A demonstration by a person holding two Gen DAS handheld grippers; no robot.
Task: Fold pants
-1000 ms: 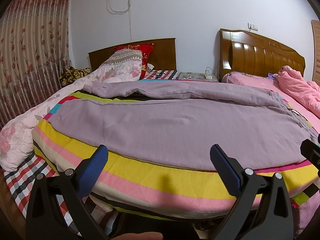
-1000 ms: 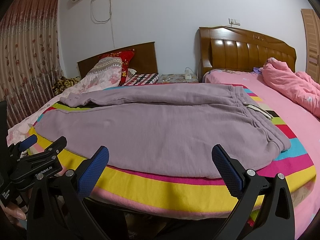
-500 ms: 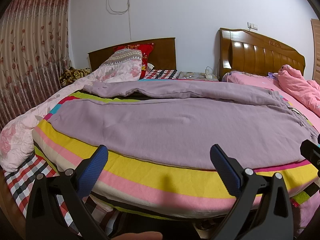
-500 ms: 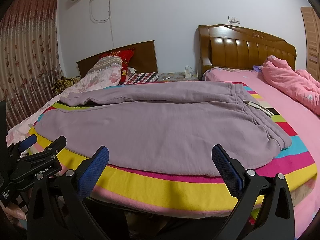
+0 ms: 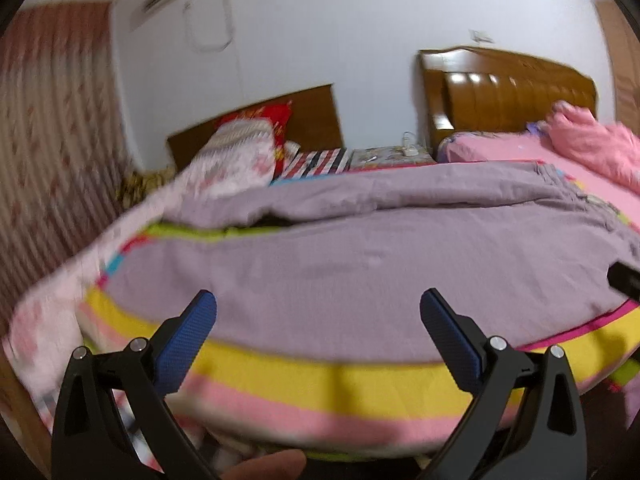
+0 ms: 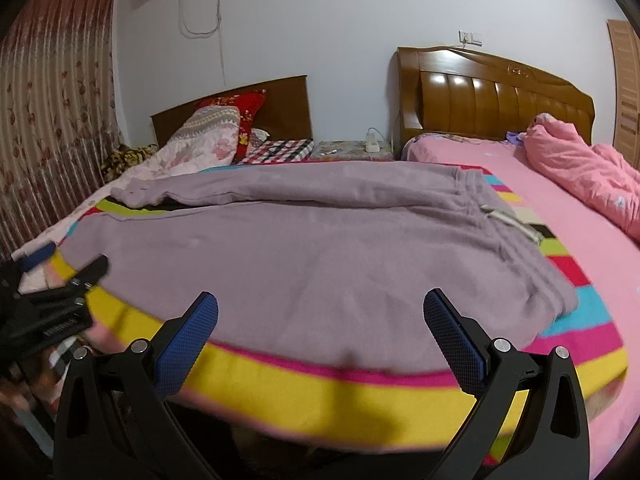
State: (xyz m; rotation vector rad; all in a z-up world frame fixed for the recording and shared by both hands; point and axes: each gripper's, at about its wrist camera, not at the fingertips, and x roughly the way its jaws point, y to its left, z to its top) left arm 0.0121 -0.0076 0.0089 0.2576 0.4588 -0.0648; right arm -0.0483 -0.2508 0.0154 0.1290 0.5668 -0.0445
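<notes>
Mauve pants (image 5: 340,264) lie spread flat across a striped blanket (image 5: 320,376) on the bed, legs to the left, waistband to the right (image 6: 516,240). The far leg lies slightly apart, folded over at the back. My left gripper (image 5: 318,312) is open and empty, just short of the pants' near edge. My right gripper (image 6: 320,316) is open and empty over the near edge, toward the waist end. The left gripper also shows in the right wrist view (image 6: 52,280) at the left; the right gripper's tip shows at the right edge of the left wrist view (image 5: 624,284).
A striped blanket (image 6: 340,396) covers the bed. Pillows (image 6: 208,140) and a wooden headboard (image 6: 280,100) stand at the back left. A second bed with a pink sheet (image 6: 560,216) and crumpled pink quilt (image 6: 580,164) lies right. A curtain (image 6: 52,120) hangs left.
Both grippers have moved forward and up toward the pants' near edge; the left wrist view is blurred and tilted from motion. Both stay open.
</notes>
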